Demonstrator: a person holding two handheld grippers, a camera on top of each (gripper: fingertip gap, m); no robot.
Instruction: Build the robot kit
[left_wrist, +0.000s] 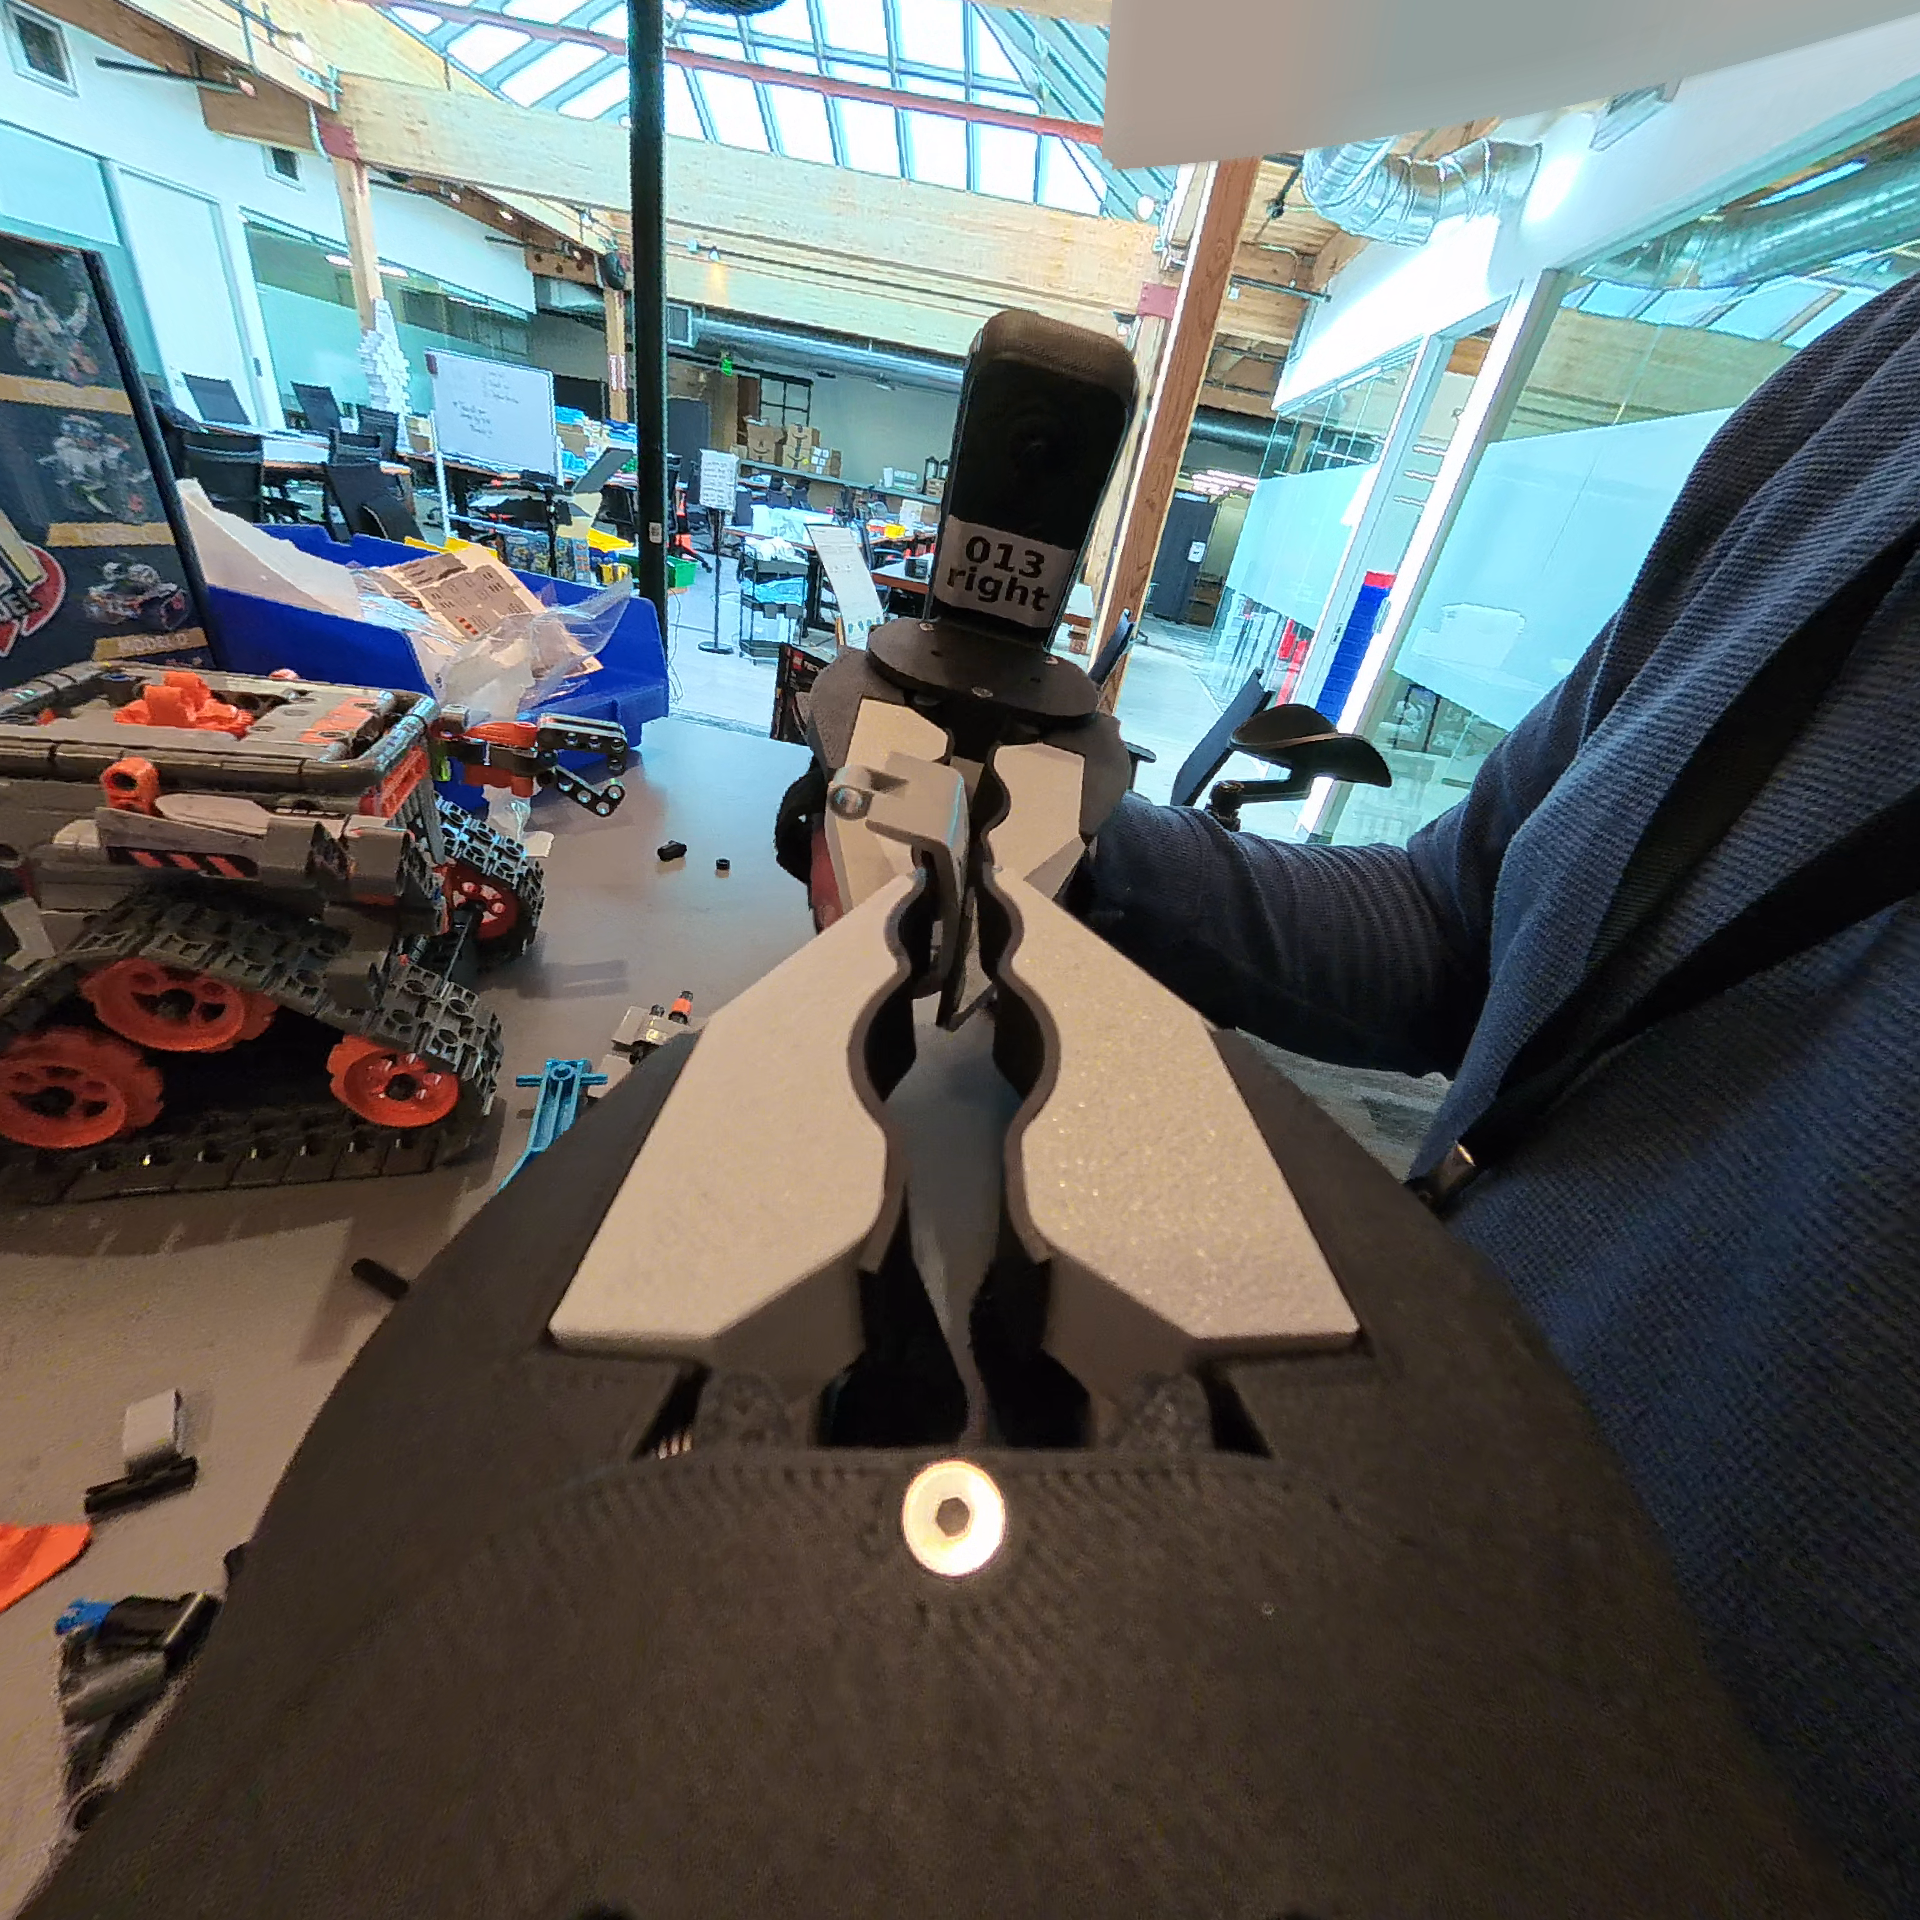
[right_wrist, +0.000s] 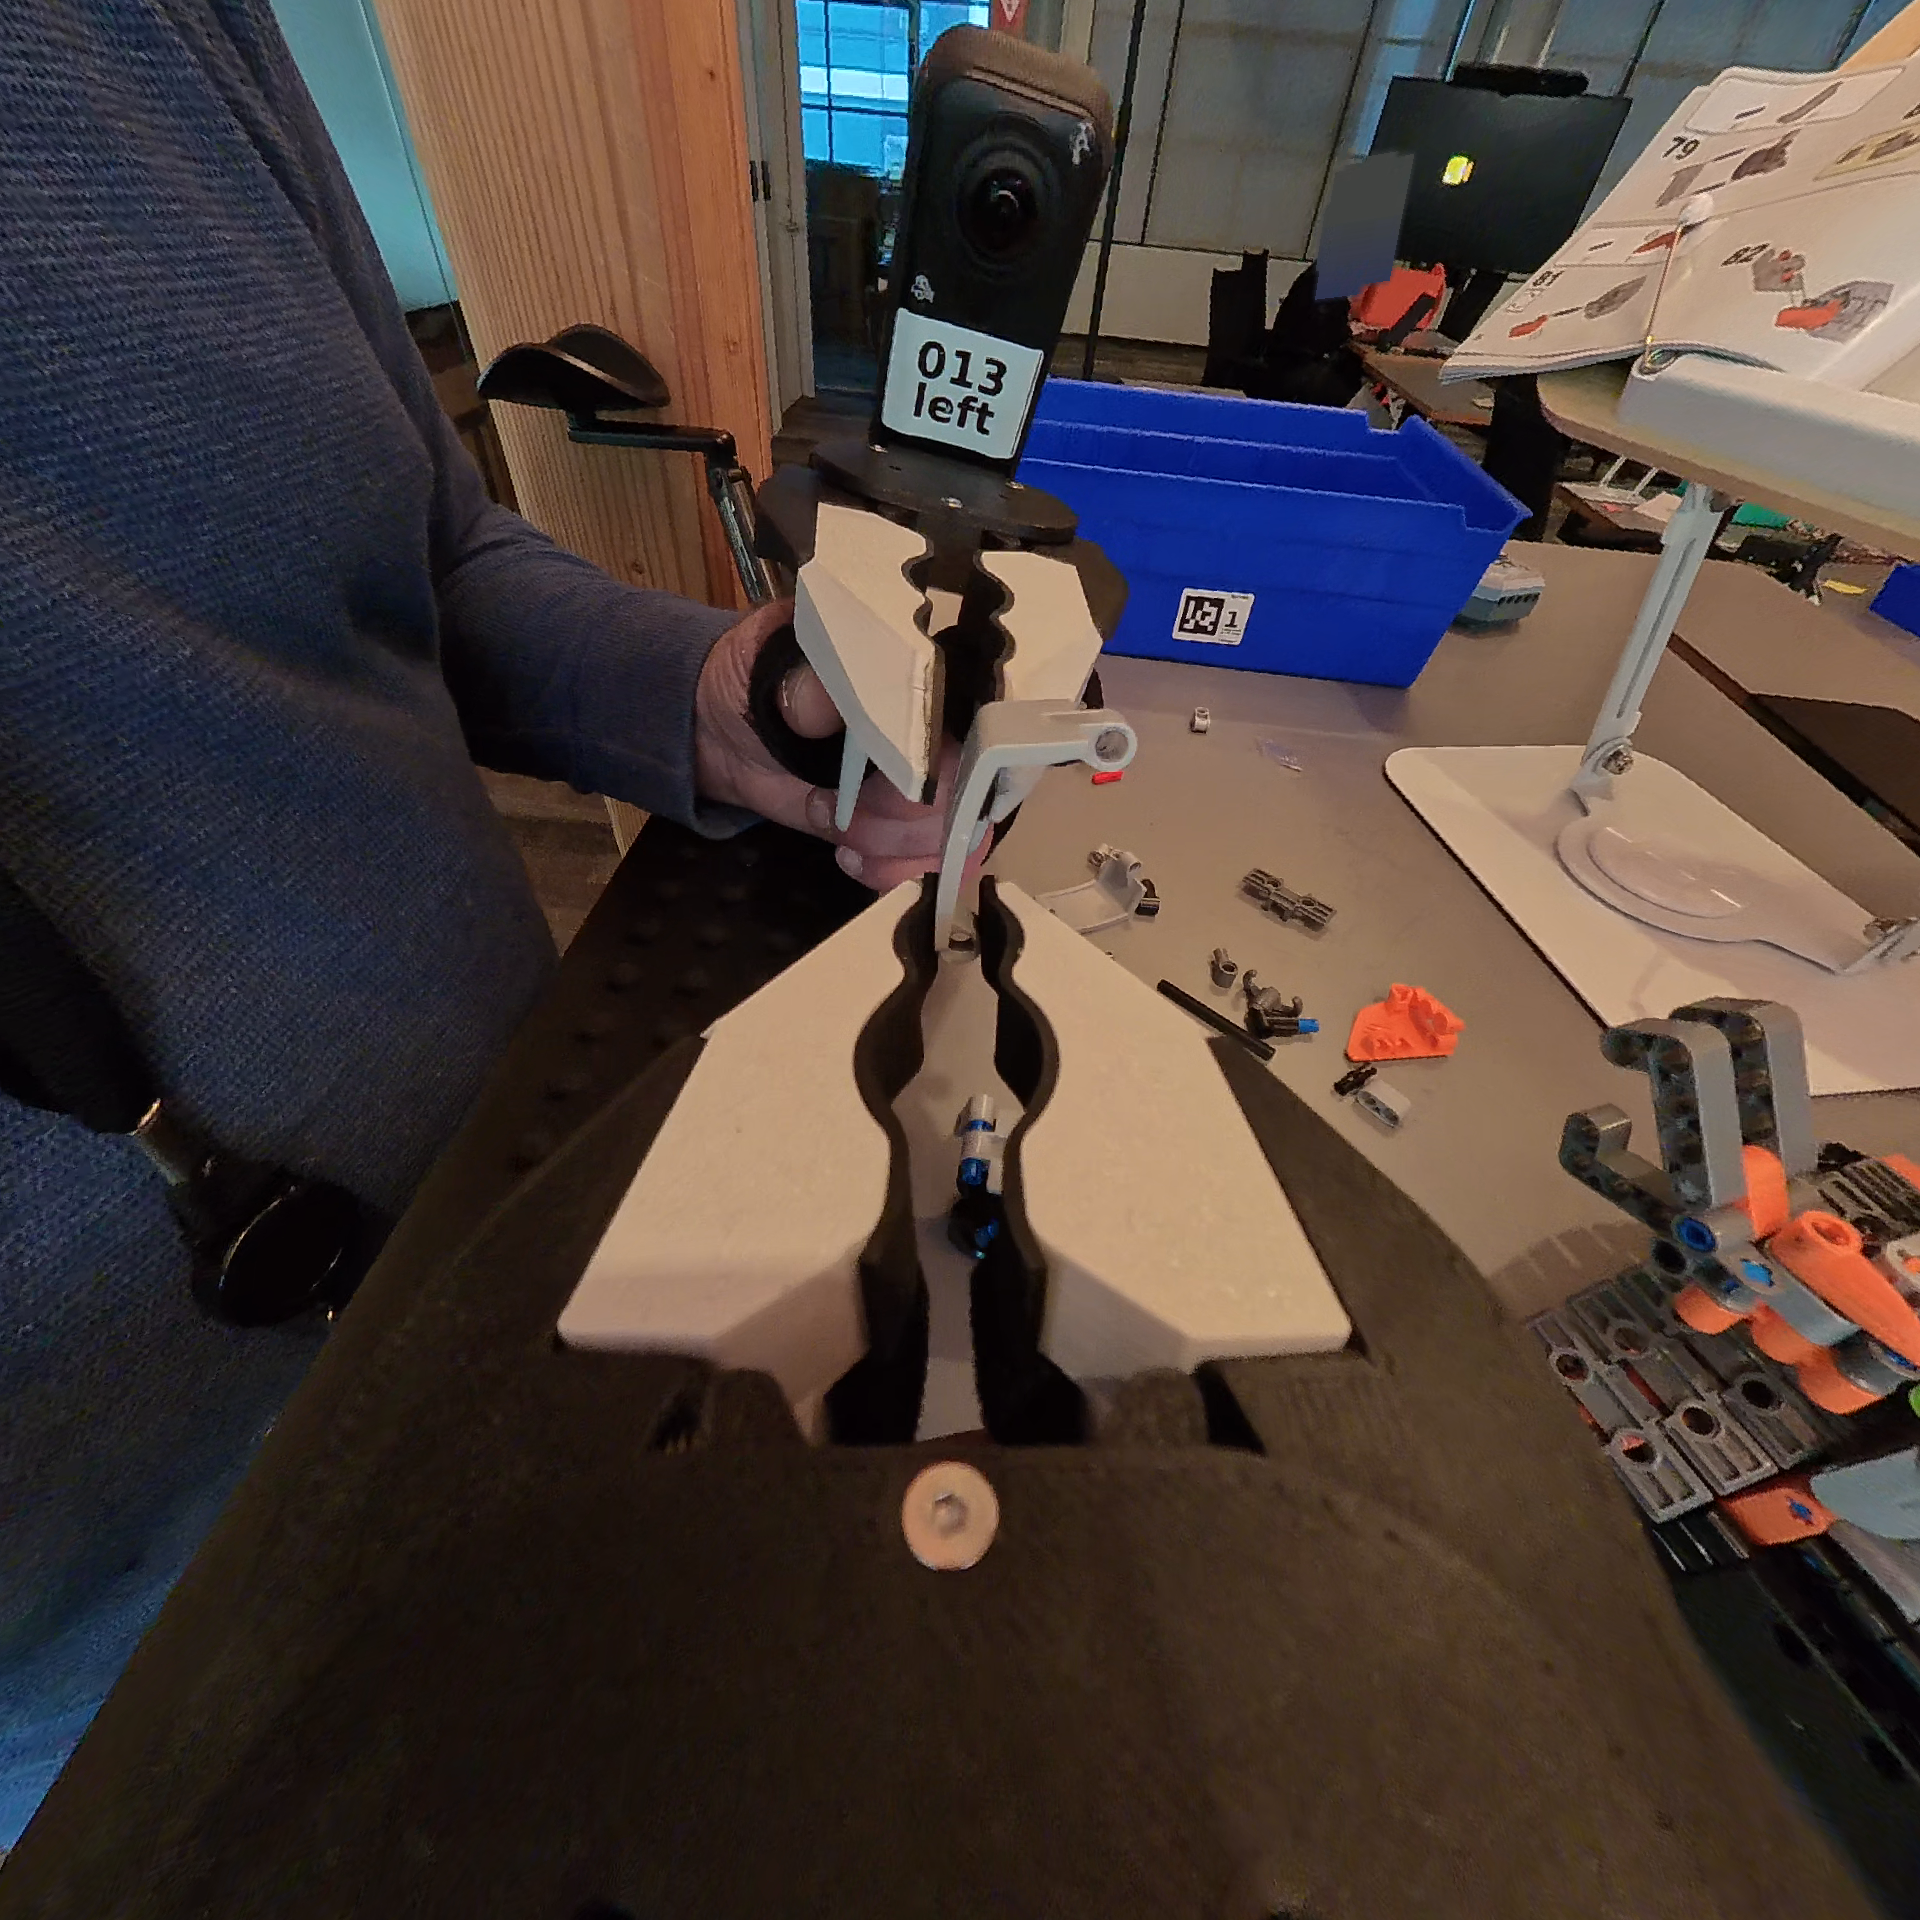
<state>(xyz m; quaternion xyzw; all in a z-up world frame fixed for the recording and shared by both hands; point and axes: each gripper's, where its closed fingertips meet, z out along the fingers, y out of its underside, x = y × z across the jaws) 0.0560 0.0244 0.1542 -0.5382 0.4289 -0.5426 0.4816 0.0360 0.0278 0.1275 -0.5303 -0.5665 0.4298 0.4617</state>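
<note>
While skylights and timber beams run over a big open workshop w/ desks and glass partitions, a grey counter (right_wrist: 1299, 831) fills the foreground. On it: a blue bin (right_wrist: 1247, 520), a white stand (right_wrist: 1538, 810) carrying an open instruction booklet (right_wrist: 1714, 260), and a grey-and-orange tracked brick model (left_wrist: 239, 914). Loose bits are scattered btwn them, incl. an orange part (right_wrist: 1403, 1023) and a black axle (right_wrist: 1210, 1018). A person in a blue knit sleeve (left_wrist: 1299, 935) holds both tools above the counter edge, tip to tip. The left hand-held gripper (left_wrist: 956, 899) has its fingers nearly together, pinching one end of a bent grey brick piece (right_wrist: 997, 769). The right hand-held gripper (right_wrist: 951, 909) is likewise almost closed, nipping the piece's thin lower end at its very tips. So the piece hangs in the air btwn the two, off the counter. A small blue-and-grey pin (right_wrist: 977, 1153) lies on the counter, seen through the gap btwn the right tool's fingers.
</note>
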